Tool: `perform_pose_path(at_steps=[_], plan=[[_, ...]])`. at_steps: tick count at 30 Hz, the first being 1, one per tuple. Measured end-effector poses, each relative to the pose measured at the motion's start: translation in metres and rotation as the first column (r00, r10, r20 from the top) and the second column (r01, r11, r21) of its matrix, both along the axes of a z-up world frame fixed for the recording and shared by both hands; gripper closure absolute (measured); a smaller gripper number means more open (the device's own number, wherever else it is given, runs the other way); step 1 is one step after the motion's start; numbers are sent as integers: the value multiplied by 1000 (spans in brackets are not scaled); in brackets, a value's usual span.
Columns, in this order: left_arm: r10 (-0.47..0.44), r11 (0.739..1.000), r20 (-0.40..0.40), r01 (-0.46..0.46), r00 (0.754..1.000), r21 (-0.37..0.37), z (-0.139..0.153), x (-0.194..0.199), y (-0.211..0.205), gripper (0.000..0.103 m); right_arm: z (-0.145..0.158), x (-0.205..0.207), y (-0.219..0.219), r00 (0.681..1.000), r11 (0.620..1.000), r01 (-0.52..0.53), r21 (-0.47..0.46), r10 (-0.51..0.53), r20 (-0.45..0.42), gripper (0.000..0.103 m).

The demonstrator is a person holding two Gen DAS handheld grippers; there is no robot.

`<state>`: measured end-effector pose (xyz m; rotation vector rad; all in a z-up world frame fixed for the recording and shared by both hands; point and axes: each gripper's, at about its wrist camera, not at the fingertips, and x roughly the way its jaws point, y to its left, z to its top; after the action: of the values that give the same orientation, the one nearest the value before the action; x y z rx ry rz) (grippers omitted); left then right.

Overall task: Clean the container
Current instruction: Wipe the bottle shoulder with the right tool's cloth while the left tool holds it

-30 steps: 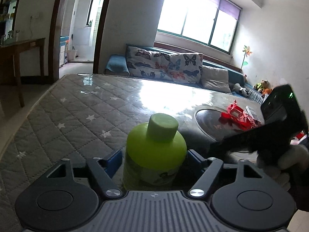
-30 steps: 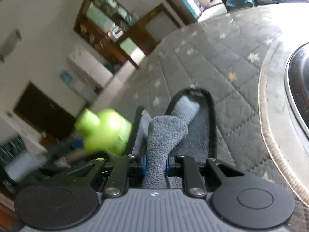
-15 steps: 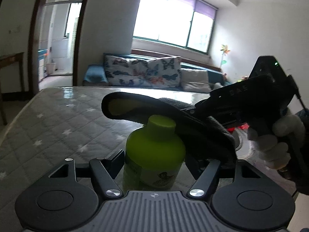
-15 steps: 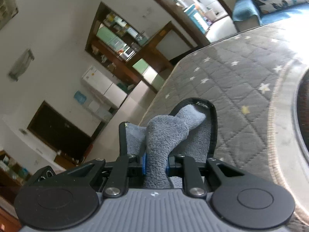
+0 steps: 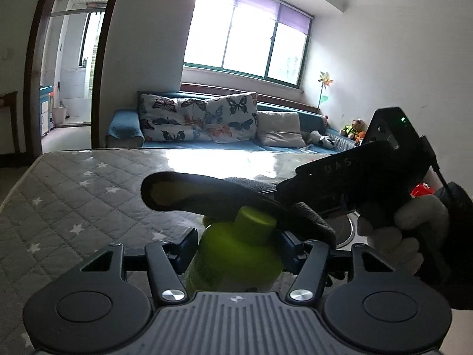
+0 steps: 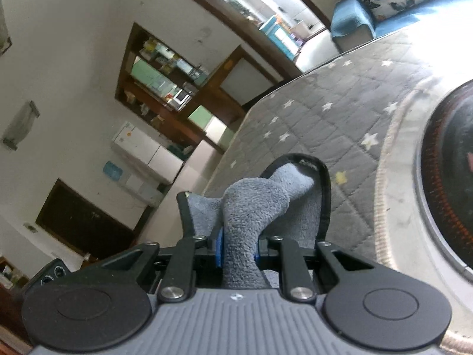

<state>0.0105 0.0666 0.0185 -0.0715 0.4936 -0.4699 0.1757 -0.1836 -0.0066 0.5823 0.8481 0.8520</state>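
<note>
You are clamping the green bottle (image 5: pixel 236 254) in the left gripper (image 5: pixel 236 250) and the grey cleaning cloth (image 6: pixel 251 207) in the right gripper (image 6: pixel 238 250); the cloth is draping over the cap, ready for wiping downward.

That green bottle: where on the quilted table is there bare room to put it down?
The star-quilted cover lies bare left of and beyond the green bottle, out to the table's far edge before the sofa. To the right it is crowded: the grey cloth drapes over the cap, with the right gripper and the round dark plate there.

Smooth plastic bottle (image 5: pixel 236 254); fluffy cloth (image 6: pixel 254 207); quilted tbl cover (image 5: pixel 74 195).
</note>
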Motion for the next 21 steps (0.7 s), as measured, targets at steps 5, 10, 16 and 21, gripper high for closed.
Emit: perform_pose_path(at_steps=[5, 10, 16, 21], plan=[[21, 1000, 1, -21, 1000, -1, -1, -6, 6, 38, 12, -8, 23, 997, 996, -38, -76, 43, 60, 86], [31, 1000, 11, -31, 999, -5, -2, -11, 6, 38, 7, 1, 30, 999, 998, -33, -51, 34, 8, 86], [45, 999, 1, -45, 999, -2, -2, -13, 6, 33, -20, 13, 29, 997, 997, -25, -77, 20, -68, 86], [71, 997, -26, -71, 997, 21, -12, -15, -1, 19, -41, 10, 29, 997, 982, -48, -184, 36, -71, 86]])
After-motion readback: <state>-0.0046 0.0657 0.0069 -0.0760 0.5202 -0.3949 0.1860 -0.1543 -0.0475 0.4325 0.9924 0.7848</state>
